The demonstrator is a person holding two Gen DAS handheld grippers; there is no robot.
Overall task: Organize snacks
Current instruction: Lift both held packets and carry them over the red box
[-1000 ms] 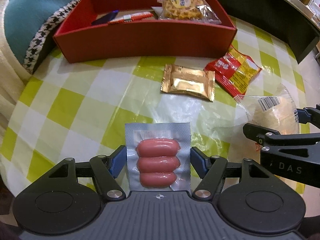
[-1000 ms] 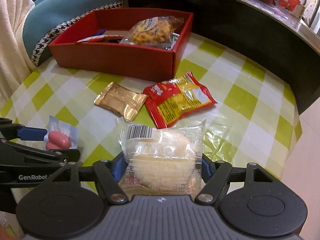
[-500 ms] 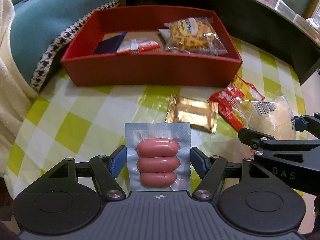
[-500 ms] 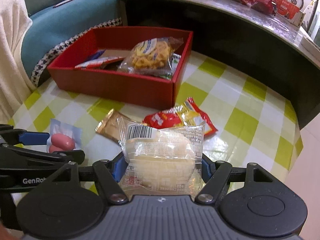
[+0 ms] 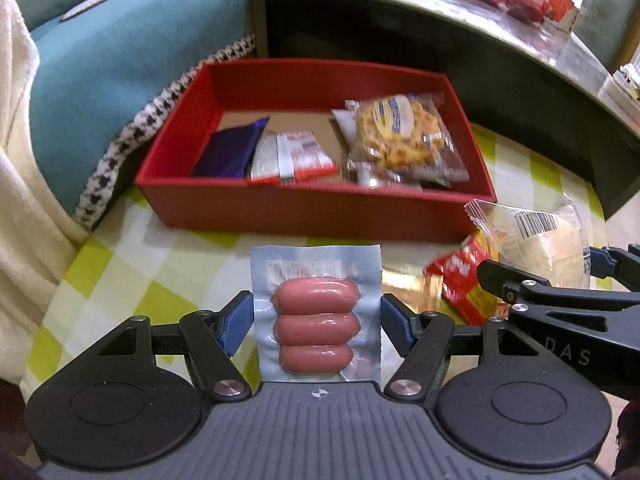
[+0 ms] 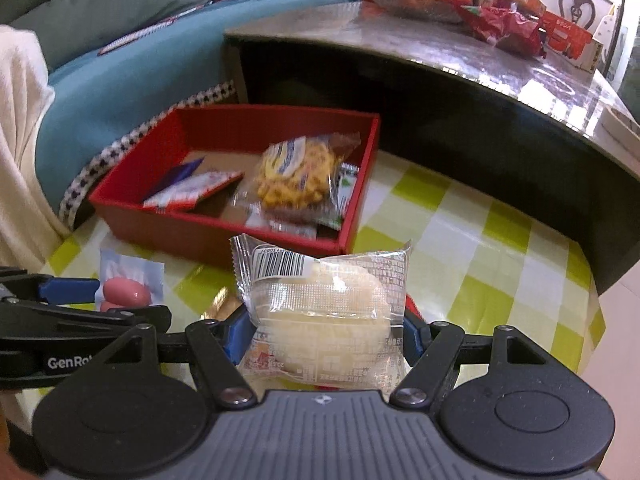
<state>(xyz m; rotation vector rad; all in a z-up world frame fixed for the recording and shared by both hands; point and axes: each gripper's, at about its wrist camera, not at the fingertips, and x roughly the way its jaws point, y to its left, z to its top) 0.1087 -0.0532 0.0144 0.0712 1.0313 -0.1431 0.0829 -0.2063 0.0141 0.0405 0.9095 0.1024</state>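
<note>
Left wrist view: the sausage pack is pinched by its side seals in the left gripper, held above the counter near the red box. The film is judged light, slick and pliable; the flat seals suit gripping.

Right wrist view: the bread packet is clamped in the right gripper, apparently across its soft middle, though the contact is hidden. It is judged crushable, so light pressure is advised.
</note>
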